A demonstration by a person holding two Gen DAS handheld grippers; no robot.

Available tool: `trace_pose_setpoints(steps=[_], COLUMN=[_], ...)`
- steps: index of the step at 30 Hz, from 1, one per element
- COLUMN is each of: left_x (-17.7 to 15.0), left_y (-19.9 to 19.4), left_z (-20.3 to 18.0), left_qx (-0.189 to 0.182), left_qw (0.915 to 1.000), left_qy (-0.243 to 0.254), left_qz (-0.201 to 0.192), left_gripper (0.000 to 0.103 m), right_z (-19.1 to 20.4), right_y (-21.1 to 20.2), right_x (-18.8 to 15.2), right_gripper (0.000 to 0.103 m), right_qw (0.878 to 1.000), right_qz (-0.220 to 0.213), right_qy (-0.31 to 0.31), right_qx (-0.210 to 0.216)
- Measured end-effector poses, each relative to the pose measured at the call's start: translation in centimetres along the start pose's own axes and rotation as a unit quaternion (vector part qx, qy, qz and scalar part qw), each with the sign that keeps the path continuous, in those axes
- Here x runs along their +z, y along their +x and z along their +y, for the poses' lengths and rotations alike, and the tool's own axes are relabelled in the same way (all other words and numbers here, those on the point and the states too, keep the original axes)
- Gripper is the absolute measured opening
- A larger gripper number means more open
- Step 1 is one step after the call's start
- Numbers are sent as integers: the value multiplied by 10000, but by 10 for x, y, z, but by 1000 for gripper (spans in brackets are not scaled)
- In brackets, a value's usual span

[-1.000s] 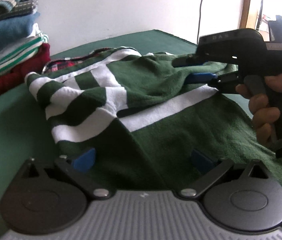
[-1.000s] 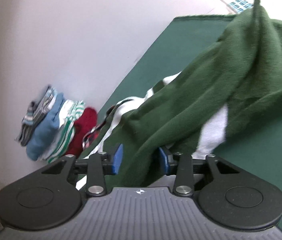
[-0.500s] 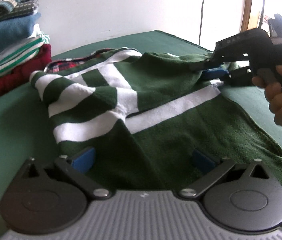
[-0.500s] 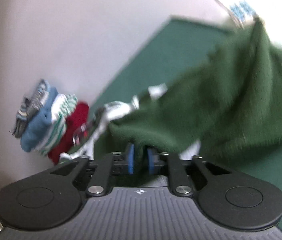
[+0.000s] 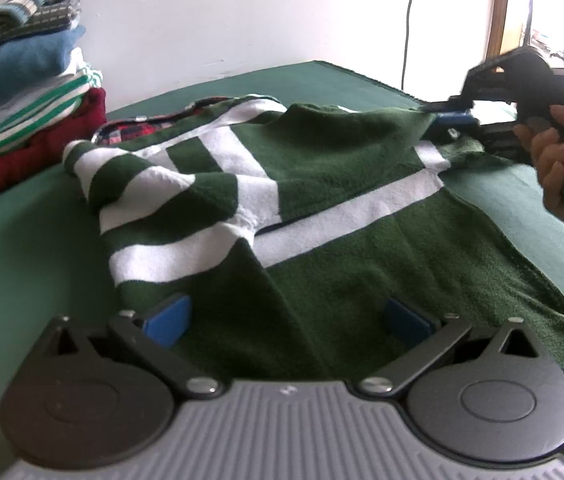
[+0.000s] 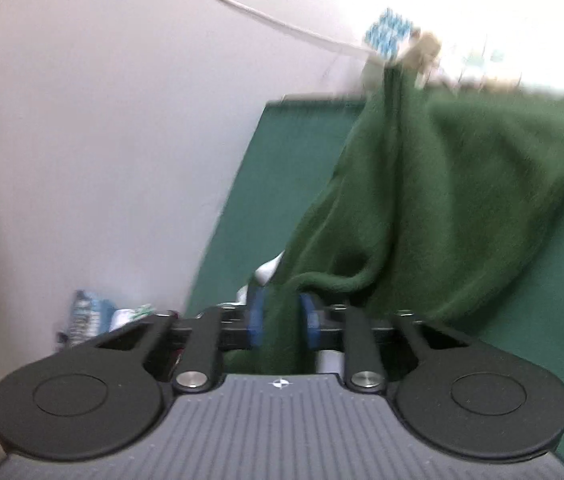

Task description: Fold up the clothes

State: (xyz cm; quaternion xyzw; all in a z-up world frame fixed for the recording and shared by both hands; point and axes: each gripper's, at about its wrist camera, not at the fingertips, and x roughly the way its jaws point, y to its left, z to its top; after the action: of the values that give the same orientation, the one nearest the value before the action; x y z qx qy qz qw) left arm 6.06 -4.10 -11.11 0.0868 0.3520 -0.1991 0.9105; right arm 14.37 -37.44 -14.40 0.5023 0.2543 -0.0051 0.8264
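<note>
A dark green sweater with white stripes (image 5: 322,184) lies spread on the green table (image 5: 21,264). My left gripper (image 5: 286,318) hovers open over its near hem, with fabric below its wide-set blue pads (image 5: 165,318) but nothing pinched. At the far right, a hand (image 5: 554,160) holds my right gripper (image 5: 454,118), which grips the sweater's far corner and pulls it taut. In the right wrist view the right gripper (image 6: 282,316) has its jaws closing, and a fold of the green sweater (image 6: 442,200) fills the gap between its pads.
A stack of folded clothes (image 5: 21,80) stands at the back left against the white wall, and shows small in the right wrist view as the stack (image 6: 89,316). A red plaid garment (image 5: 133,130) peeks out from under the sweater. A cable (image 5: 408,20) hangs down the wall.
The right gripper moved to the right in the left wrist view, drawing the sweater's corner outward and flattening it. Its jaws narrowed onto the fabric. The left gripper stayed still and open.
</note>
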Motion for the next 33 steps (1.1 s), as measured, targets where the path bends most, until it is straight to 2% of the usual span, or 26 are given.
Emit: trace_pose_setpoints(steps=[1,4,6,10,13,15,18,21,24,25,26,27,28,30,31,32,33], left_x=[0,0,0,0,1,1,0,0,-1,-1,0,0,0,0,0,0,0], left_y=[0,0,1,1,1,1,1,0,0,0,0,0,0,1,1,1,1], left_z=[0,0,-1,-2,-2,-2,-1,-2,-2,-1,-1,-1,-1,-1,-1,-2,-2], left_qx=[6,22,30,43,54,60,69,73,75,74,73,74,75,76,77,77,75], left_qw=[10000,10000,10000,10000,10000,10000,10000,10000,10000,10000,10000,10000,10000,10000,10000,10000,10000], left_qy=[-3,-10,-12,-18,-25,-29,-33,-33,-31,-31,-29,-29,-30,-31,-33,-33,-32], left_qz=[0,0,1,3,5,6,6,5,4,5,6,6,6,5,4,4,3], left_gripper=[102,102,102,102,102,102,102,102,102,102,102,102,102,102,102,102,102], right_z=[-4,-16,-25,-29,-31,-30,-25,-19,-10,-8,-6,-5,-4,-1,1,1,-1], right_y=[-8,-21,-29,-17,-6,0,4,7,3,2,4,10,16,23,25,27,28], right_x=[6,27,41,56,59,60,58,55,54,54,55,57,59,63,64,66,69], right_gripper=[13,30,30,28,28,23,24,27,31,34,42,45,42,42,35,16,12], right_qw=[9997,9988,9979,9991,9995,9993,9986,9972,9931,9911,9901,9890,9875,9844,9821,9801,9782], right_qz=[-219,-441,-567,-388,-280,-244,-269,-329,-737,-900,-882,-795,-702,-631,-607,-602,-603], right_qy=[-3,-6,-8,-74,-70,-116,-247,-450,-712,-794,-861,-952,-1050,-1331,-1490,-1592,-1678], right_qx=[-89,-219,-299,-154,-139,-249,-383,-488,-571,-583,-668,-804,-947,-964,-978,-1018,-1062])
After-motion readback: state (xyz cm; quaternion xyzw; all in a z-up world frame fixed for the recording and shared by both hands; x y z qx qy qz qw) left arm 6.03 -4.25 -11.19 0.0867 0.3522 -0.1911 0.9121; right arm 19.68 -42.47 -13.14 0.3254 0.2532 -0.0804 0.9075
